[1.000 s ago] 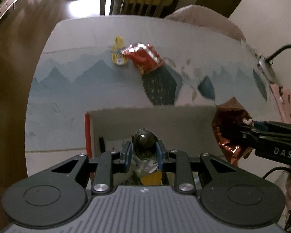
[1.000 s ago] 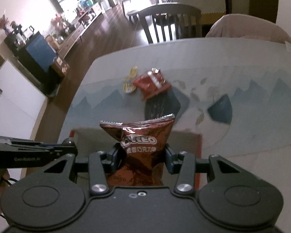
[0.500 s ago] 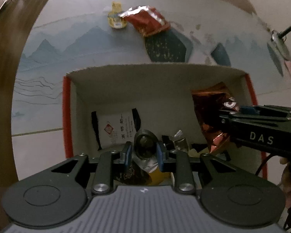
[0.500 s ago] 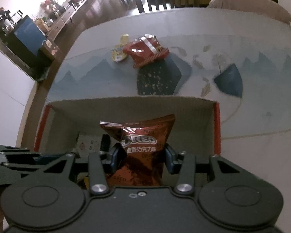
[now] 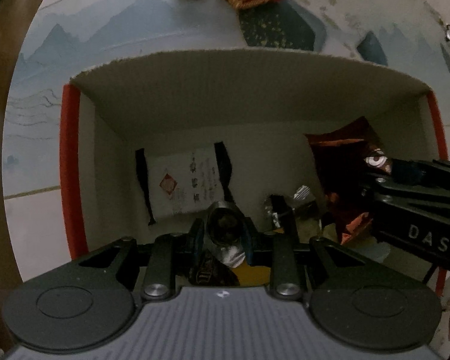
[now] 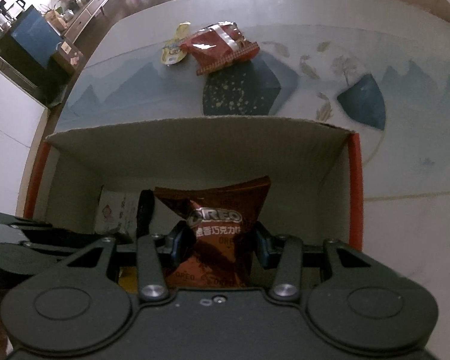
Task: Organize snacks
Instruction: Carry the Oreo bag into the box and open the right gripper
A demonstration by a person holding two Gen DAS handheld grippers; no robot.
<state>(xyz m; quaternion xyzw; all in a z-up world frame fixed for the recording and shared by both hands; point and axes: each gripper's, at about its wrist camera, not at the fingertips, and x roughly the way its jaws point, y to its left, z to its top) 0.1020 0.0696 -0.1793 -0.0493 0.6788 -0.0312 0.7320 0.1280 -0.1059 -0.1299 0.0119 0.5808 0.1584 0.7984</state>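
My left gripper is shut on a small silvery snack packet and holds it low inside an open cardboard box with red outer sides. My right gripper is shut on a brown Oreo packet and holds it upright inside the same box; it shows at the right in the left wrist view. A white sachet and silver-wrapped packets lie on the box floor. A red snack bag and a yellow packet lie on the table beyond the box.
The box stands on a table with a blue mountain-print cloth. A dark patch of the print lies just past the box's far wall. The table's left edge drops to a wooden floor. Chairs and a cabinet stand far behind.
Both grippers have moved forward and down into the box with their packets. The box's inside and the white sachet have come into view; the red bag has slid toward the top edge.
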